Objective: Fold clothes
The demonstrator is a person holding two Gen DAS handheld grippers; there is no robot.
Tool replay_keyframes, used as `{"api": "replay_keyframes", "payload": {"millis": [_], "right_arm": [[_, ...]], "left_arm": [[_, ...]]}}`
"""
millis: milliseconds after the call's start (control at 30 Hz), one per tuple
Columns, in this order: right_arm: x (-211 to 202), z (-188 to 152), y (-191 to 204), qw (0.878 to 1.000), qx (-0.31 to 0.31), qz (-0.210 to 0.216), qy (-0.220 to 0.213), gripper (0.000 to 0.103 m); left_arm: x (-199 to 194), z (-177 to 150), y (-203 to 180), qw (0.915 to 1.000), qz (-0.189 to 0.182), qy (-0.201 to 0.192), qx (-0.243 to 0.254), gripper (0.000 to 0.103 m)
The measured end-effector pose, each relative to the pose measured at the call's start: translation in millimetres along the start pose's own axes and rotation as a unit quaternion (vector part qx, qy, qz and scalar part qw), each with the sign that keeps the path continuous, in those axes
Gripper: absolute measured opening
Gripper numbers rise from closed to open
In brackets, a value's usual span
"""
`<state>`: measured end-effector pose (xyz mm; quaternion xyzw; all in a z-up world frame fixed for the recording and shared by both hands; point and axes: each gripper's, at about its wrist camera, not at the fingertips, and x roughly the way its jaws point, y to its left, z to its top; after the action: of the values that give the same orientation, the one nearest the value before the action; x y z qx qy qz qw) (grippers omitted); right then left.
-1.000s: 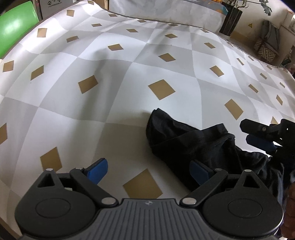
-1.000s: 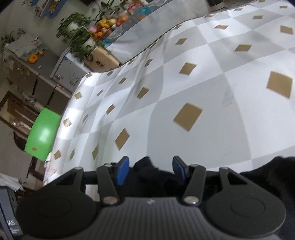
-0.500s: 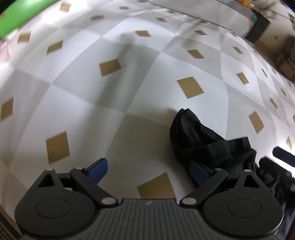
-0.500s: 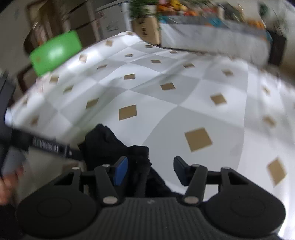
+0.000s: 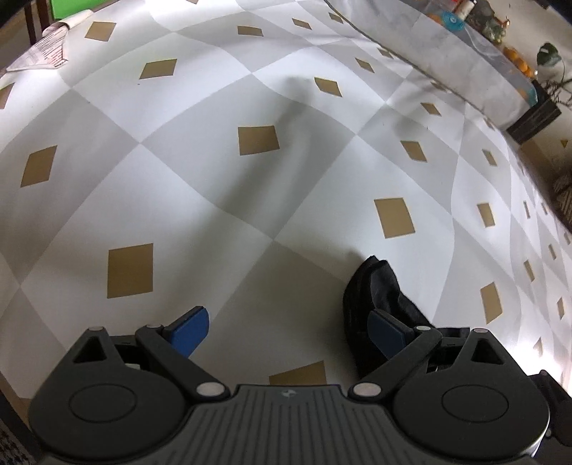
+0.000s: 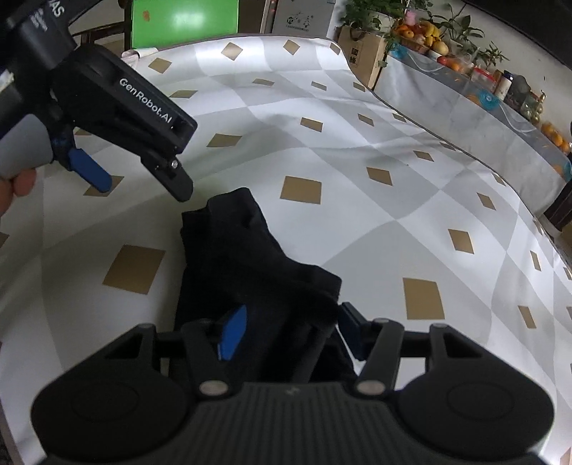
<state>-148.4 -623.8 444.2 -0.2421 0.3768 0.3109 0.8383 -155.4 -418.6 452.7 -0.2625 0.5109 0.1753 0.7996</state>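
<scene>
A: Any containers, going from the left?

B: In the right wrist view a cardboard box (image 6: pixel 361 53) stands past the far edge of the table with leafy plants (image 6: pixel 368 18) rising from it. To its right a bowl of fruit (image 6: pixel 422 34) sits on the side counter (image 6: pixel 464 103), then jars (image 6: pixel 507 86); I cannot read their contents.

A: Materials?

B: The tablecloth (image 5: pixel 250 200) is smooth, checked grey and white with tan diamonds, and lies in soft ripples. The black garment (image 6: pixel 250 257) is matte, limp fabric, bunched in creased folds. A folded printed paper (image 5: pixel 43 57) lies at the far left corner.

A: Where is the garment against the grippers?

B: It lies on the cloth, in the left wrist view at the lower right. The left gripper (image 5: pixel 289 325) has its jaws spread wide and empty; its right blue pad (image 5: pixel 386 329) stands in front of the cloth's edge, and I cannot tell if it touches. The right gripper (image 6: pixel 289 329) is right over the garment, jaws opening, with a ridge of fabric between the pads (image 6: pixel 232 332), not pinched.
</scene>
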Motion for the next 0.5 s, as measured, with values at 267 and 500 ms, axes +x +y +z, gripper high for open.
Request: {"api": "replay_keyframes", "payload": {"millis": [267,500], "right_arm": [[2,6,-14,0.998,0.06,-0.006,-0.034,0.056],[4,4,-43,0.985,0.17,0.019,-0.039,0.057]], "left_arm": [[7,-3,3,0.9996,0.014,0.021,0.014,0.095],[8,-13,-18,0.9951,0.004,0.022,0.096,0.095]]}}
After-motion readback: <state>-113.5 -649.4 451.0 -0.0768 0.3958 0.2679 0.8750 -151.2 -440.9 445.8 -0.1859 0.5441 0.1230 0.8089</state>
